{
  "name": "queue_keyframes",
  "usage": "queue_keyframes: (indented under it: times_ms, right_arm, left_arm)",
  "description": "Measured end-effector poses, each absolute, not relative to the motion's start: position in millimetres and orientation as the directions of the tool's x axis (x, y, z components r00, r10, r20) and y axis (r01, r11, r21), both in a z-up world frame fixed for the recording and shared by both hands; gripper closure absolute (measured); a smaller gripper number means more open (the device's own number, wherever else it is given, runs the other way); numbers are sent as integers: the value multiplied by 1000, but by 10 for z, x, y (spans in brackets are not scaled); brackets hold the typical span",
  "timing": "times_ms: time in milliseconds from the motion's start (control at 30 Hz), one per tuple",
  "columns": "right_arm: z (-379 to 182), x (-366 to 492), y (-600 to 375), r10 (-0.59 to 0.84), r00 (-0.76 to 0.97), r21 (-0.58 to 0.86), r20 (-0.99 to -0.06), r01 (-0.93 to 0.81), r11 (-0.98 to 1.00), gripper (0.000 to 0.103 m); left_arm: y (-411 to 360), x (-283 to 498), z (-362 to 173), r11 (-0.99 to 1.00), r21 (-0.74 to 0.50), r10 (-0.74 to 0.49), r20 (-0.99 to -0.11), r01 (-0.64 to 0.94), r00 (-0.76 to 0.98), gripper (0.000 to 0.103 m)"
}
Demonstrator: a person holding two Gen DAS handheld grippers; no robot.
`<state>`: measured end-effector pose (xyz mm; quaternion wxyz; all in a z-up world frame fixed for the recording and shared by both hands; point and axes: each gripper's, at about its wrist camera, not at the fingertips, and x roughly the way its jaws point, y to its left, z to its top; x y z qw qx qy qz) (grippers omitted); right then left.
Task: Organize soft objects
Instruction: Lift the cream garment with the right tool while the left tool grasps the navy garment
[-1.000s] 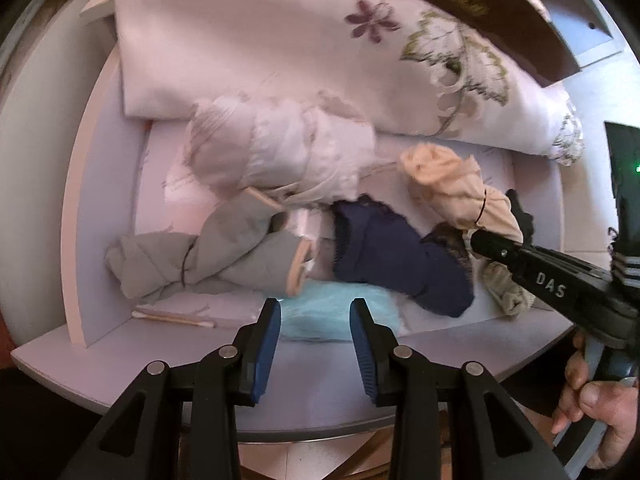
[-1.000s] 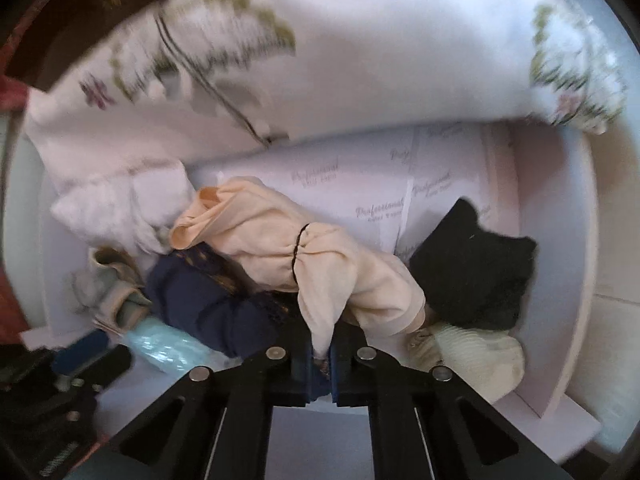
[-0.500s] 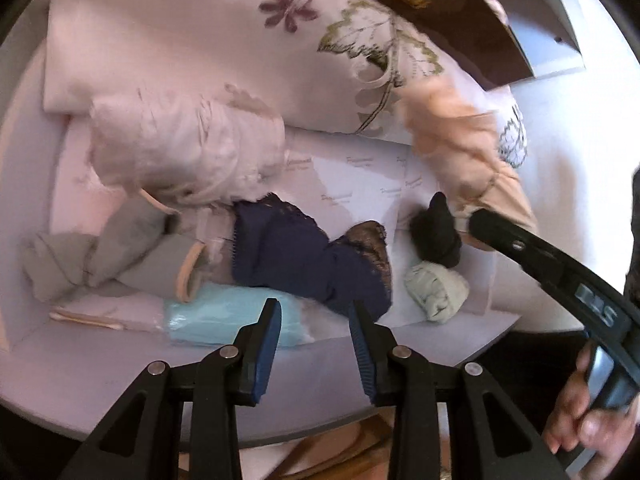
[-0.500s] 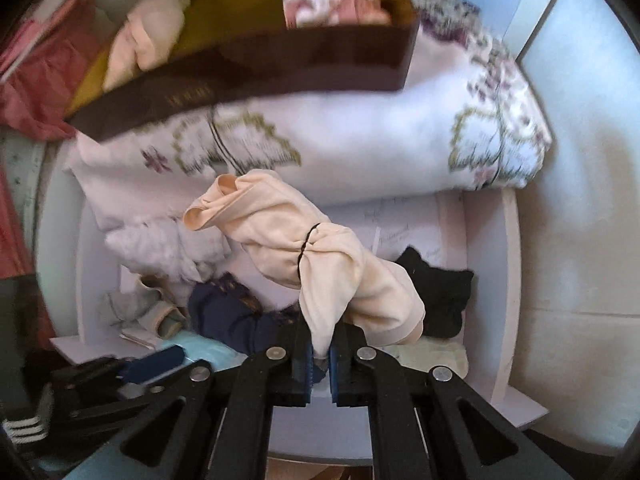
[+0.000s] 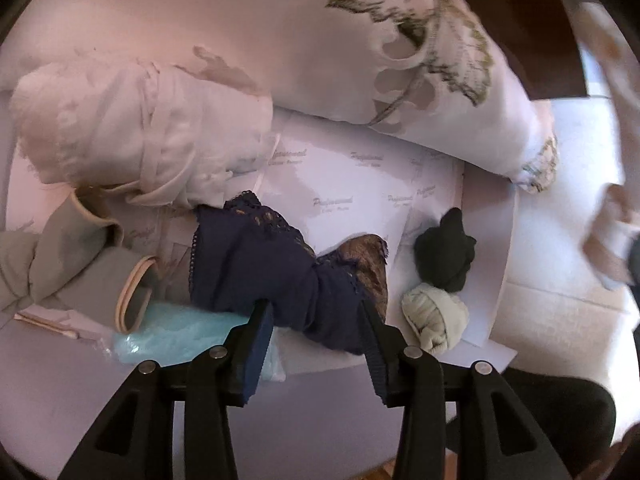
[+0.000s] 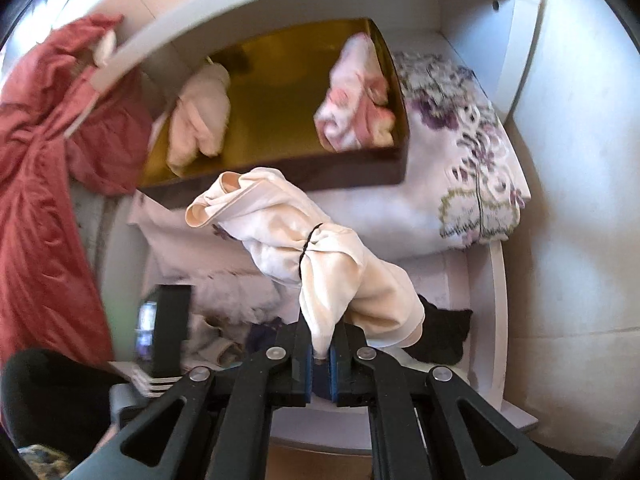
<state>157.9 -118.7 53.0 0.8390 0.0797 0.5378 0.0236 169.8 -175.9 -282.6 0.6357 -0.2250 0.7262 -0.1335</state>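
Note:
My right gripper [image 6: 320,354] is shut on the lower end of a cream garment bundle [image 6: 304,232] tied with a black band, held up in the air in front of a gold-lined brown box [image 6: 276,104]. In the left wrist view, my left gripper [image 5: 316,320] hangs low over a navy lace garment [image 5: 256,256] on the paper-lined drawer floor [image 5: 360,184]. Its jaws are opening, and the navy cloth lies between the fingertips without being pinched.
Around the navy piece lie a white bundle [image 5: 132,128], a grey garment [image 5: 72,256], a light blue packet [image 5: 176,332], a black sock ball [image 5: 444,252] and a pale green one [image 5: 434,320]. A folded floral cloth [image 5: 320,40] fills the back. The box holds two pink bundles; red fabric [image 6: 40,180] hangs left.
The right gripper has risen with the cream bundle out of the drawer, bringing the box into view. The left gripper has moved down and right over the navy garment, and its jaws have widened.

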Motion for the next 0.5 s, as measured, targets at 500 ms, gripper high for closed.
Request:
queue_keyframes:
  times_ms: [500]
  right_arm:
    - [560, 1619, -1318, 159, 469, 221, -869, 79, 972, 97]
  left_arm:
    - [-1806, 1846, -2393, 926, -366, -371, -928, 95, 31, 52]
